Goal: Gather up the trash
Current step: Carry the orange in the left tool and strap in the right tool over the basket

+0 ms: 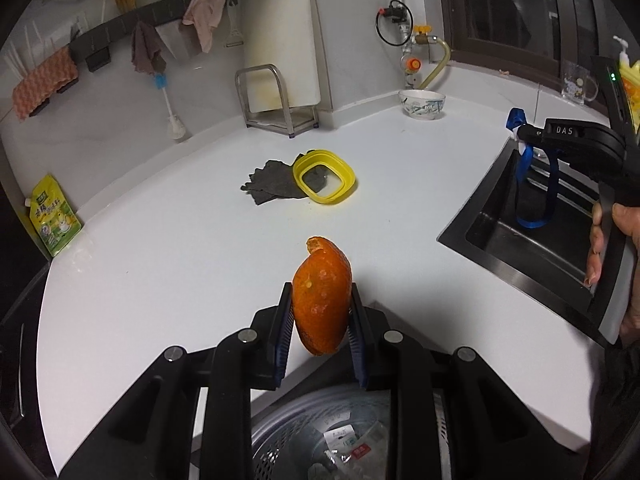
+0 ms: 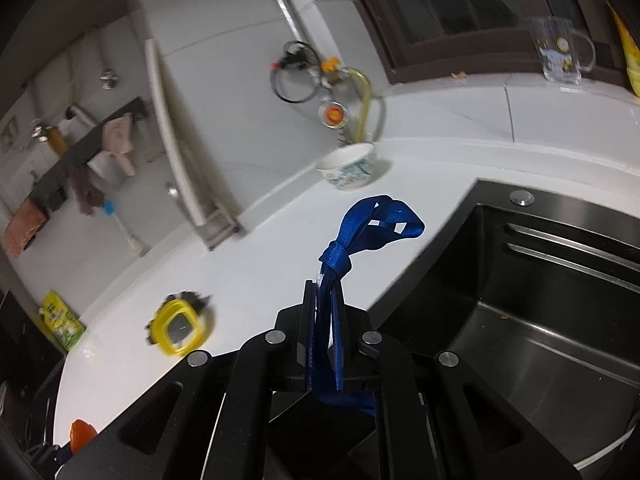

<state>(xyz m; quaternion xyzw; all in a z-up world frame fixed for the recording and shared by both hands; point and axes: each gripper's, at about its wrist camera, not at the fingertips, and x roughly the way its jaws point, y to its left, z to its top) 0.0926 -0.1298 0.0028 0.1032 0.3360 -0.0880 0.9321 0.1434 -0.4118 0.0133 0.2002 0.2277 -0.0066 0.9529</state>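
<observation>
Over your white worktop (image 1: 180,248), left tool (image 1: 320,320) clamping orange peel (image 1: 320,300), right tool (image 2: 326,320) pinching blue ribbon (image 2: 372,224) beside black sink (image 2: 540,300), tiled kitchen walls behind.

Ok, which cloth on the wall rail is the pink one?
The pink cloth is the one draped at the rail's right end; the brown-grey cloth hangs mid-rail, and the orange waffle-pattern cloth at the left end.

Indoor overhead lighting; the white countertop (image 1: 168,264) is bright with mild glare. Soft shadows fall near the left gripper (image 1: 320,316). Right wrist view shows motion blur, strongest at the far left. Fisheye curvature and dark vignetting mark all edges.
</observation>
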